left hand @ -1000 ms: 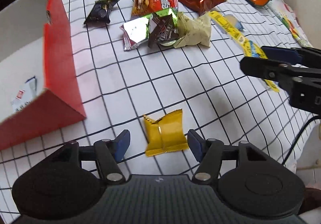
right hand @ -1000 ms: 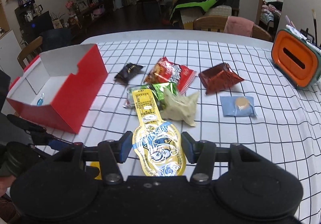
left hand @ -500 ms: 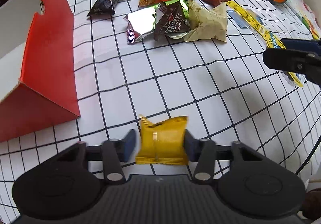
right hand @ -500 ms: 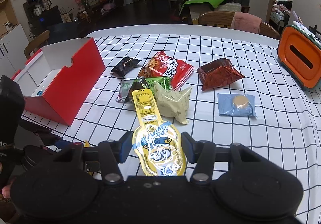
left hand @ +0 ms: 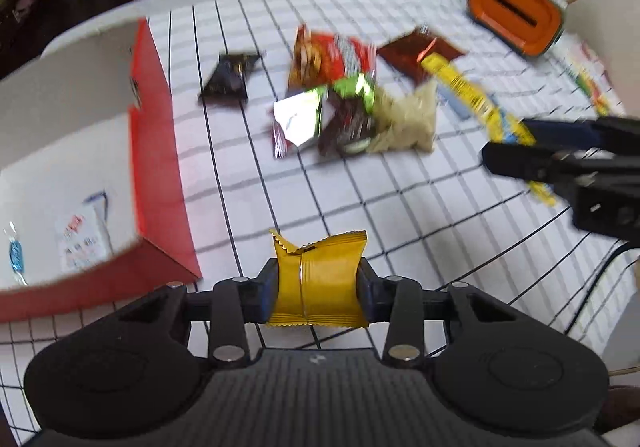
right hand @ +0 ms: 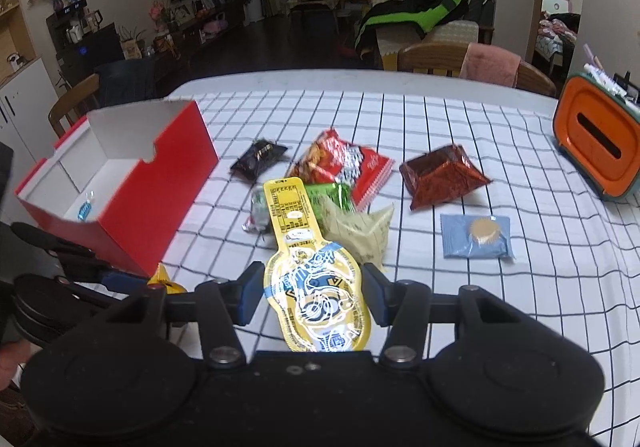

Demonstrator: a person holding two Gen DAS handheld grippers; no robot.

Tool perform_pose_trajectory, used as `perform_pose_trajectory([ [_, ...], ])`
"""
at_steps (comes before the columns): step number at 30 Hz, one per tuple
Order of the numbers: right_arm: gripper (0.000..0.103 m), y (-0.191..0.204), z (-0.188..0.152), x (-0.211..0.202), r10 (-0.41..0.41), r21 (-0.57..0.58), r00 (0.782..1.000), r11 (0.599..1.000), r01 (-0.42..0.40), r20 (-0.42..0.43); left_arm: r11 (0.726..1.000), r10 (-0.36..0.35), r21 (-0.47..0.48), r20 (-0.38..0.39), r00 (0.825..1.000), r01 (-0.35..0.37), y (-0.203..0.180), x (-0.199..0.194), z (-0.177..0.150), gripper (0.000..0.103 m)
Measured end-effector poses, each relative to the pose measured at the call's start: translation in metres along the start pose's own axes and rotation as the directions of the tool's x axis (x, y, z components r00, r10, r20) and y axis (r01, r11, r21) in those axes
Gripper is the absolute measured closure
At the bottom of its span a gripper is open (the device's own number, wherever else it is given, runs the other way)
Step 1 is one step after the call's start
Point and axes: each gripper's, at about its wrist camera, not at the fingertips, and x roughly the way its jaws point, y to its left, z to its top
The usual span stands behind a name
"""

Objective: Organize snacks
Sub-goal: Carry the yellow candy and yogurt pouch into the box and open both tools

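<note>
My left gripper (left hand: 318, 285) is shut on a small yellow snack packet (left hand: 318, 279) and holds it above the checked tablecloth, just right of the open red box (left hand: 160, 167). My right gripper (right hand: 312, 291) is shut on a long yellow pouch (right hand: 308, 259) that sticks forward over the table. The box (right hand: 160, 183) has white inner walls and holds a blue candy (right hand: 85, 210). A pile of snacks lies mid-table: a red bag (right hand: 340, 167), a green packet (right hand: 332, 195), a beige packet (right hand: 360, 231), a black packet (right hand: 258, 159).
A brown foil bag (right hand: 440, 175) and a light blue packet (right hand: 476, 237) lie to the right. An orange container (right hand: 596, 143) stands at the far right edge. Chairs stand behind the table. The right gripper shows in the left wrist view (left hand: 568, 163).
My left gripper closed on the yellow packet and lifted it off the cloth, swinging toward the red box. The right gripper kept hold of the long pouch and rose slightly.
</note>
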Motion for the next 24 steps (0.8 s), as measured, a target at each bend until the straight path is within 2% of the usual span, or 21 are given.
perform_pose_trajectory([
  [4, 0.052, 0.017, 0.01, -0.006, 0.005, -0.007, 1.0, 1.0, -0.005, 0.028, 1.0, -0.027, 0.003, 0.056, 0.998, 0.027, 0.011, -0.027, 0.009, 0.065],
  [8, 0.052, 0.039, 0.022, -0.008, 0.008, -0.025, 0.998, 1.0, -0.006, 0.055, 1.0, -0.021, 0.008, 0.104, 0.994, 0.02, 0.028, -0.047, 0.016, 0.065],
  [17, 0.052, 0.1, 0.052, 0.011, 0.044, -0.09, 0.996, 0.995, -0.037, 0.079, 0.997, 0.067, -0.038, 0.149, 0.987, -0.062, 0.092, -0.071, 0.019, 0.065],
  [24, 0.052, 0.148, 0.077, 0.044, 0.089, -0.149, 0.994, 0.986, -0.079, 0.057, 0.984, 0.158, -0.102, 0.143, 0.977, -0.144, 0.154, -0.074, 0.023, 0.065],
])
